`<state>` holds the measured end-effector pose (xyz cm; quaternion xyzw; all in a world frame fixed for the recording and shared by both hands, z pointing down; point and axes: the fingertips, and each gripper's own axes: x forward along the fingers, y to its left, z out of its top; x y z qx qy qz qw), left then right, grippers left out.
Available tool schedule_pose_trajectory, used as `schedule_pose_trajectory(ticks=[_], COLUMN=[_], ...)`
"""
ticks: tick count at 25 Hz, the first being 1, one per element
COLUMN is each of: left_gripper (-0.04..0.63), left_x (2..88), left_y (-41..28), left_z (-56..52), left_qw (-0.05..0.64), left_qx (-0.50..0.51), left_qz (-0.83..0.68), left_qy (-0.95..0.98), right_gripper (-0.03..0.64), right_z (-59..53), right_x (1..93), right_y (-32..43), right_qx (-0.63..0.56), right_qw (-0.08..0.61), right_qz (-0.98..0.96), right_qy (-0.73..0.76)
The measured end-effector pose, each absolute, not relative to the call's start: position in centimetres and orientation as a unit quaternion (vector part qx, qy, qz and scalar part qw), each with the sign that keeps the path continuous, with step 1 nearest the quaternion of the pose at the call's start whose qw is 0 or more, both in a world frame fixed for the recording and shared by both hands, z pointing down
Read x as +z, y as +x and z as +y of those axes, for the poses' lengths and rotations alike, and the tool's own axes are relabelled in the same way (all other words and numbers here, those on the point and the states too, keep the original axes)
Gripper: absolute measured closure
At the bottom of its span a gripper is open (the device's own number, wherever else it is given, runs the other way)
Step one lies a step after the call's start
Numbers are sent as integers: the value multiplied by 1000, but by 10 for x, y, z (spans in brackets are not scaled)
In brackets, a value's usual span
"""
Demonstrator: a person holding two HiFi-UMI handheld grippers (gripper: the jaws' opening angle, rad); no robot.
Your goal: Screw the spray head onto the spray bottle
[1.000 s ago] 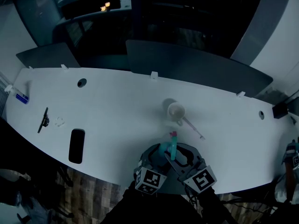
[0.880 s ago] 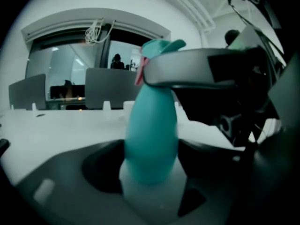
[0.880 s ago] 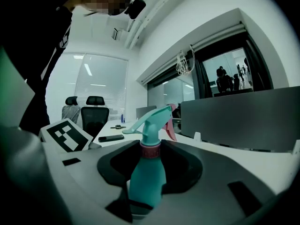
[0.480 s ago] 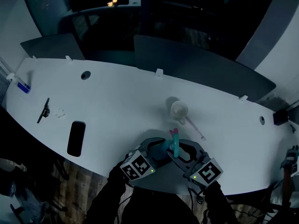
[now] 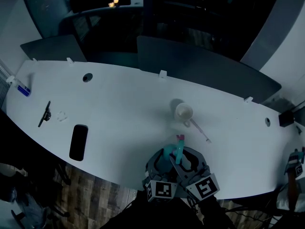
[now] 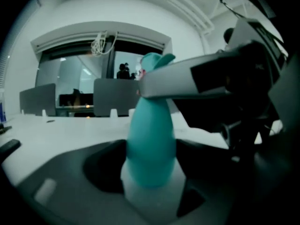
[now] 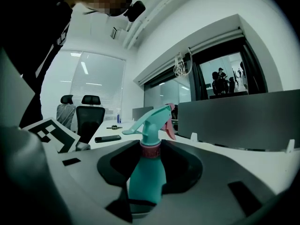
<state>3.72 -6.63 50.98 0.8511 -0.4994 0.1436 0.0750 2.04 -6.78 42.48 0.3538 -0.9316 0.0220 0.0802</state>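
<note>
The spray bottle [image 5: 175,152] looks like light teal plastic, smooth and tapered, so probably slippery and a bit squashy if you squeeze hard. I'd hold the fat lower body and twist at the pink collar [image 7: 151,150]. It's at the worktop's [image 5: 119,113] near edge, with the spray head [image 7: 152,123] sitting on top. The left gripper [image 5: 166,160] and right gripper [image 5: 185,161] both have their fingers clamped on its body.

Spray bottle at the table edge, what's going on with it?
A person works the teal spray bottle with two hand-held grippers at the near edge of the white table. The left gripper holds its body; the right gripper grips higher, by the pink collar. The spray head sits on the bottle; how tight, I can't tell.
</note>
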Motion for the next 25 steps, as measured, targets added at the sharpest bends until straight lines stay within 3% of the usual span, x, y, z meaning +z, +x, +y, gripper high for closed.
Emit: schedule_pose_trajectory(ticks=[6, 8, 11, 18, 25], left_gripper=[229, 245, 253, 258, 235], left_x=[513, 511, 509, 503, 510], left_y=[40, 44, 44, 33, 39], left_z=[-66, -66, -68, -64, -64], left_qw=[33, 33, 21, 38, 12], left_qx=[163, 179, 179, 152, 175], left_qz=[-284, -223, -257, -507, -306], left_qy=[944, 958, 949, 848, 936], right_gripper=[471, 471, 471, 471, 470], right_z=[-67, -67, -69, -62, -64], right_x=[427, 427, 426, 423, 426], right_y=[16, 15, 16, 15, 12], right_qx=[35, 30, 24, 22, 55], right_qw=[98, 110, 108, 84, 92], right_qz=[-956, -961, -956, -929, -956], right_qy=[275, 252, 273, 360, 273])
